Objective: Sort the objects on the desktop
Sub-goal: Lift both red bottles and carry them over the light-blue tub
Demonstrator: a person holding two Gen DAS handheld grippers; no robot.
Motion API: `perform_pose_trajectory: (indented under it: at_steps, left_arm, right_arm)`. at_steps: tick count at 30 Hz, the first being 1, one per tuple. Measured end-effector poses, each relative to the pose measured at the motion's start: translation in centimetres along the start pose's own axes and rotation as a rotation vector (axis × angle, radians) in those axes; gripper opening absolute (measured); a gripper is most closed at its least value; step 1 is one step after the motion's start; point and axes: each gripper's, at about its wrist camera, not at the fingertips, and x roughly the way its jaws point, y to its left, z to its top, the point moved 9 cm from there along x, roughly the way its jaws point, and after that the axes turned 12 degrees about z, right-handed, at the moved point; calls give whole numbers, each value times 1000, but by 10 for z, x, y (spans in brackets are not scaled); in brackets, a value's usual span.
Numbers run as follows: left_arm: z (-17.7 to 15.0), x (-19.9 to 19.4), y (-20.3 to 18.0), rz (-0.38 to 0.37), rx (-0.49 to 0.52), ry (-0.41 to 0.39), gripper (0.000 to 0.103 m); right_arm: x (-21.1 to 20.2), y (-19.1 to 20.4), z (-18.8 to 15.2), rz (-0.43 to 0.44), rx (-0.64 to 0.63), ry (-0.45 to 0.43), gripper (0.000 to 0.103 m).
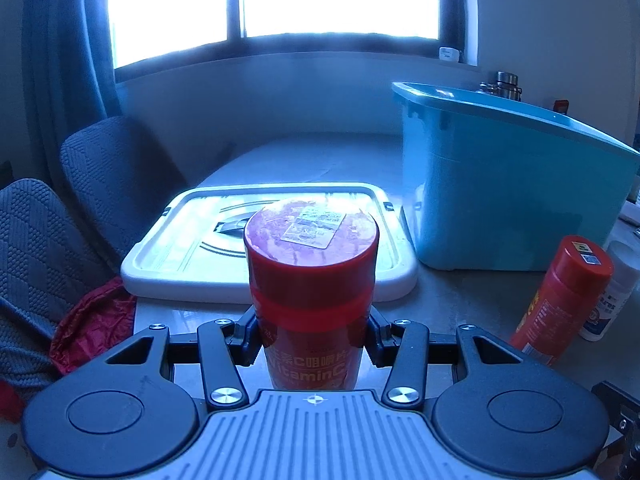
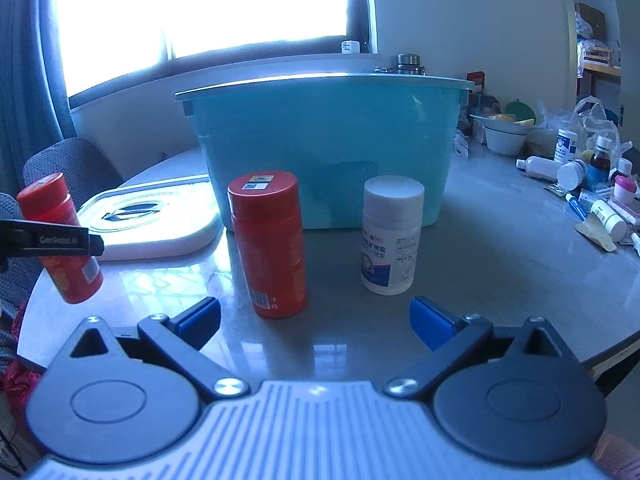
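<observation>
My left gripper (image 1: 312,342) is shut on a red Vitamin C bottle (image 1: 310,276) and holds it upright, tilted a little, above the table; it also shows at the left of the right wrist view (image 2: 60,240). A second red bottle (image 2: 270,244) and a white pill bottle (image 2: 392,236) stand on the table in front of the blue bin (image 2: 324,148). My right gripper (image 2: 314,322) is open and empty, just short of these two bottles. Both bottles also show at the right of the left wrist view (image 1: 560,300).
The bin's white lid (image 1: 160,256) lies flat left of the bin. Several small bottles, tubes and bowls (image 2: 580,176) crowd the right side of the round table. Grey chairs (image 1: 100,184) and a red cloth (image 1: 96,320) are at the left edge.
</observation>
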Motion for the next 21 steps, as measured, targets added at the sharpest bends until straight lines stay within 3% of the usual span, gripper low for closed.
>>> perform_pose_trajectory:
  at_steps: [21]
  left_arm:
    - [8,13,18,28,-28,17,50]
  right_arm:
    - [36,2,10,26,1,12,101]
